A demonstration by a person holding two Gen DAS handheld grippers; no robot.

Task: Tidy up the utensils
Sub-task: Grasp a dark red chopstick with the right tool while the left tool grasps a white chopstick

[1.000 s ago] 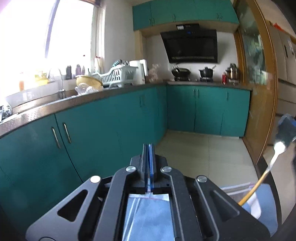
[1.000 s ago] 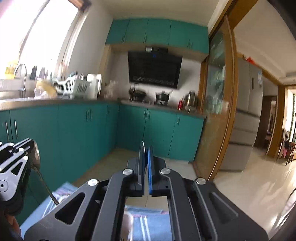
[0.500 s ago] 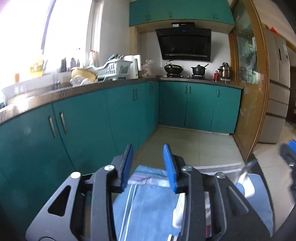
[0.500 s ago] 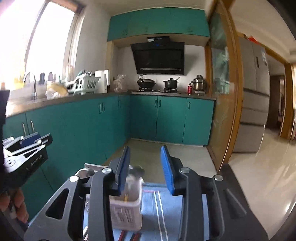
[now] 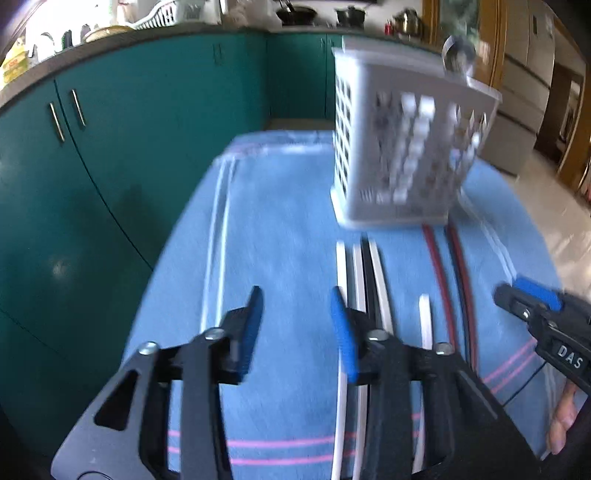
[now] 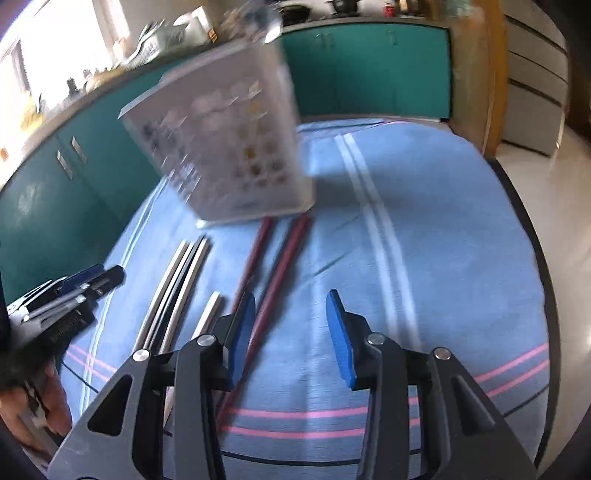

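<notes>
A white slotted utensil basket (image 5: 402, 147) (image 6: 229, 147) stands on the blue striped cloth (image 5: 280, 221), with a metal spoon (image 5: 456, 55) sticking out of it. In front of it lie pale chopsticks (image 5: 354, 266) (image 6: 177, 280) and dark red chopsticks (image 5: 443, 266) (image 6: 284, 258). My left gripper (image 5: 295, 295) (image 6: 96, 277) hovers over bare cloth just left of the pale chopsticks, its jaws closing with nothing between them. My right gripper (image 6: 291, 299) (image 5: 524, 295) is open above the cloth. One red chopstick runs under its left finger.
Teal cabinets (image 5: 110, 166) stand close along the table's left and far sides, under a counter with a dish rack (image 5: 162, 14). The round table's dark rim (image 6: 532, 240) borders the floor on the right. A hand (image 6: 33, 402) holds the left gripper.
Both grippers have dropped and tipped down from the kitchen view toward the table. Their jaws were shut and now stand apart. The basket and chopsticks have come into view.
</notes>
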